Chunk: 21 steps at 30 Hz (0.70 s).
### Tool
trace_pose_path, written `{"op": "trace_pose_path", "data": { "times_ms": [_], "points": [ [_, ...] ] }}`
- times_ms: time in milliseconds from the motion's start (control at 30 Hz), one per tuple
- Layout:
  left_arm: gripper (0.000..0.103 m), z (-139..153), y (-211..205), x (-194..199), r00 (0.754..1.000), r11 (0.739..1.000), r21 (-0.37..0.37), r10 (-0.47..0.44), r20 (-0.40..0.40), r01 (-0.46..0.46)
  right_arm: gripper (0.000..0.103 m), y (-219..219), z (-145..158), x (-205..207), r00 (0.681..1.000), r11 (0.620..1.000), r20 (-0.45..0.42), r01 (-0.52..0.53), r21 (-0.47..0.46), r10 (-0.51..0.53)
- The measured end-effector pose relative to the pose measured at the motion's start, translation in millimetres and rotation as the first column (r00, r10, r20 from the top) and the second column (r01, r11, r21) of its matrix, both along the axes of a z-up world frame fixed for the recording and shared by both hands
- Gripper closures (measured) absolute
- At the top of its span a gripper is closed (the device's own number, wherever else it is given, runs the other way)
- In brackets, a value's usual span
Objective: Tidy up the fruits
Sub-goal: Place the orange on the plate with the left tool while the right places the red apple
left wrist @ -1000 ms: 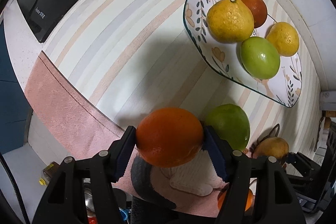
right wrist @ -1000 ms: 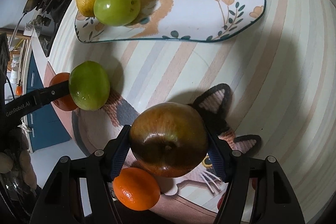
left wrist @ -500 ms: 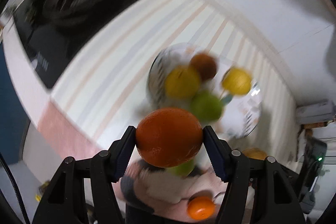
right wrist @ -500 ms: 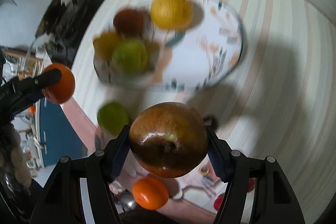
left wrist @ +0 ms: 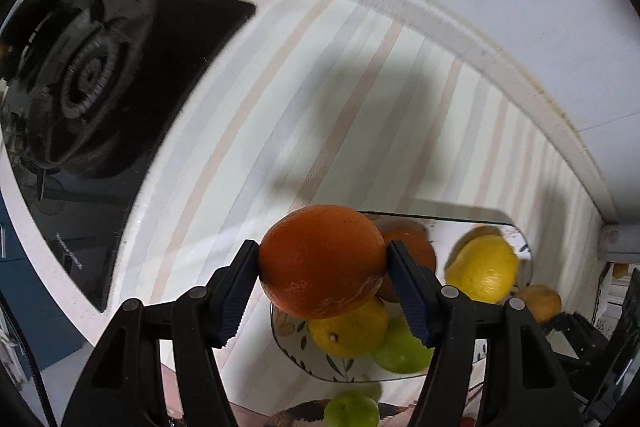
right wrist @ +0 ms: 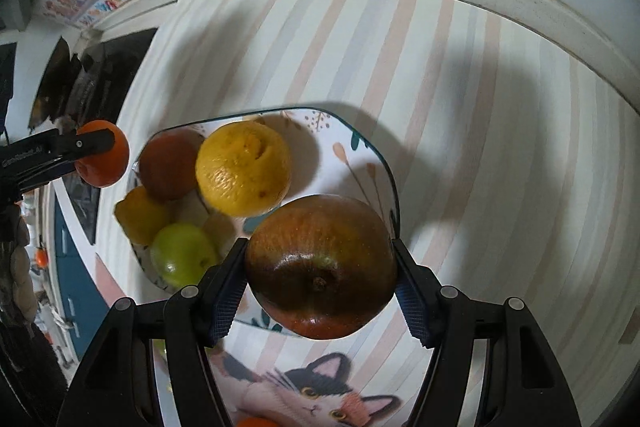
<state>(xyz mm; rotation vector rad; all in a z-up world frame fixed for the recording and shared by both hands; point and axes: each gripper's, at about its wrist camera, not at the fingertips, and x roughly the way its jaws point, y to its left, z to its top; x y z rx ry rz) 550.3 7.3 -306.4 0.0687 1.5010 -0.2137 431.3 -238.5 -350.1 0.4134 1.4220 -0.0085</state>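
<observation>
A round orange (left wrist: pixel 322 261) sits clamped between the blue pads of the left hand-held gripper (left wrist: pixel 323 267), held above the left end of a glass plate with a leaf pattern (right wrist: pixel 360 163). The right hand-held gripper (right wrist: pixel 320 269) grips a dark red-brown apple (right wrist: pixel 321 265) over the plate's near right edge. On the plate lie a large yellow citrus (right wrist: pixel 243 169), a darker orange fruit (right wrist: pixel 170 165), a lemon (right wrist: pixel 140 215) and a green fruit (right wrist: pixel 184 255). The plate rests on a striped mat (right wrist: pixel 460 107) covering the table, with a black stove (left wrist: pixel 120 75) at the left.
</observation>
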Motion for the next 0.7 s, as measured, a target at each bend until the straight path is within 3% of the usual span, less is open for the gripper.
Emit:
{"op": "trace_pose_path", "data": {
  "times_ms": [167, 700],
  "points": [
    [0.04, -19.1, 1.2, 2.5, 0.998, 1.0, -0.004, 0.006, -0.065, -0.006, 0.033, 6.8, -14.1, 8.9, 0.999, 0.999, -0.04, -0.032, 0.03, 0.033],
    [0.039, -22.7, -5.1, 1.7, 0.997, 0.999, 0.044, 0.004, -0.077, 0.0, 0.032, 29.1, -31.1, 19.9, 0.99, 0.995, -0.105, -0.096, -0.02, 0.093]
  ]
}}
